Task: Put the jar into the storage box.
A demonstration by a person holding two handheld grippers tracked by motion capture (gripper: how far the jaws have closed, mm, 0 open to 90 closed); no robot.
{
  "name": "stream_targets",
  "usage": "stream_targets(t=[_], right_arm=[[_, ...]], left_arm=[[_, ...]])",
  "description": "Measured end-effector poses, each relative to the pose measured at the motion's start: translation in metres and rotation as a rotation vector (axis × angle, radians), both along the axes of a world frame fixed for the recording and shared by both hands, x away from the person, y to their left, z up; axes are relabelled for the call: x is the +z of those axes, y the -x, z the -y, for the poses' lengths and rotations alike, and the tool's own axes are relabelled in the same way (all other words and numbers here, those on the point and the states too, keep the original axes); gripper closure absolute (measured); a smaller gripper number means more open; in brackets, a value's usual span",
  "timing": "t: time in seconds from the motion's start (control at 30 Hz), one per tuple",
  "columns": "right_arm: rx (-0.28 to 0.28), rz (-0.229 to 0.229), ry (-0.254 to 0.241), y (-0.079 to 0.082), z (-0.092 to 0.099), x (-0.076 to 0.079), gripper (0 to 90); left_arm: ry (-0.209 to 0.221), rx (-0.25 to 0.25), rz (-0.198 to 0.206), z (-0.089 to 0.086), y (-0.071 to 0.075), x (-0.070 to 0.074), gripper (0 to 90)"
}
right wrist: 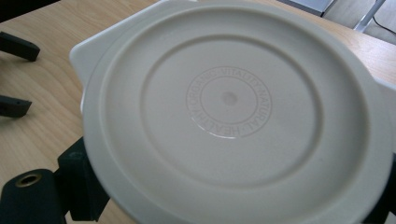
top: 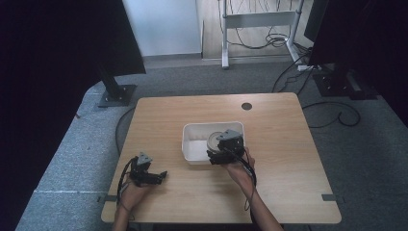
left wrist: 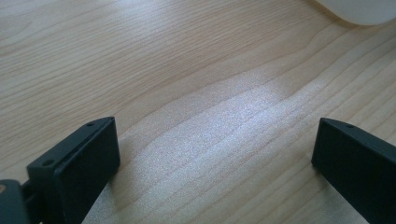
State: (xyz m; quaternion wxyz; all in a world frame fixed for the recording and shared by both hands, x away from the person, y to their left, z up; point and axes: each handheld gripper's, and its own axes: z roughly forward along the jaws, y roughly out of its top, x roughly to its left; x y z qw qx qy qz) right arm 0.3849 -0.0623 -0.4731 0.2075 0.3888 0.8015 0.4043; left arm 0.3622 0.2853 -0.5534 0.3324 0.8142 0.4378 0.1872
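A light wooden worktop (top: 279, 159) stands on grey carpet, with dark panels to the left and right and a tangle of cables (top: 260, 38) by a white metal frame (top: 257, 19) at the far wall.

Nearest, the person's forearms come in over the near edge. The left hand (top: 132, 195) holds the left hand-held gripper (top: 161, 175) at the near left of the worktop, pointing right; in the left gripper view its two black jaws stand wide apart over bare wood, with nothing between them, and a white curved edge of the tub (left wrist: 357, 11) shows at the top right corner.

Toward the middle, the right hand (top: 240, 168) holds the right hand-held gripper (top: 220, 155) at the near rim of a white rectangular tub (top: 192, 144). In the right gripper view a round cream lid (right wrist: 233, 112), with raised rings and small embossed lettering around its centre, sits between that gripper's jaws, which are clamped on its edges; the lid lies over the tub (right wrist: 86, 51). The jaws of the left hand-held gripper (right wrist: 14, 77) show at the left edge of that view.

Farther off, a small dark round hole (top: 247, 106) sits near the worktop's far edge.
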Motion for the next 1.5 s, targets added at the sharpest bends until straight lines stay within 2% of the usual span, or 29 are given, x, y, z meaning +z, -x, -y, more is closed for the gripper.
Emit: stream_targets(t=[0.47,0.9,1.17,1.37,1.5], right_arm=[[-0.004,0.006,0.037,-0.021,-0.021,-0.013,9.3],[-0.003,-0.036,0.065,-0.035,-0.032,-0.036,9.4],[-0.007,-0.051,0.054,-0.039,-0.036,-0.045,9.3],[0.000,-0.051,0.074,-0.039,-0.039,-0.048,9.3],[-0.010,-0.074,0.048,-0.040,-0.038,-0.049,9.3]], left_arm=[[-0.001,-0.003,0.001,0.000,-0.001,0.000,0.7],[-0.001,-0.004,0.002,0.000,-0.001,0.000,0.7],[0.000,-0.004,0.001,0.000,-0.001,0.000,0.7],[0.001,-0.004,0.001,0.000,-0.001,0.000,0.7],[0.001,-0.004,0.001,0.000,-0.001,0.000,0.7]])
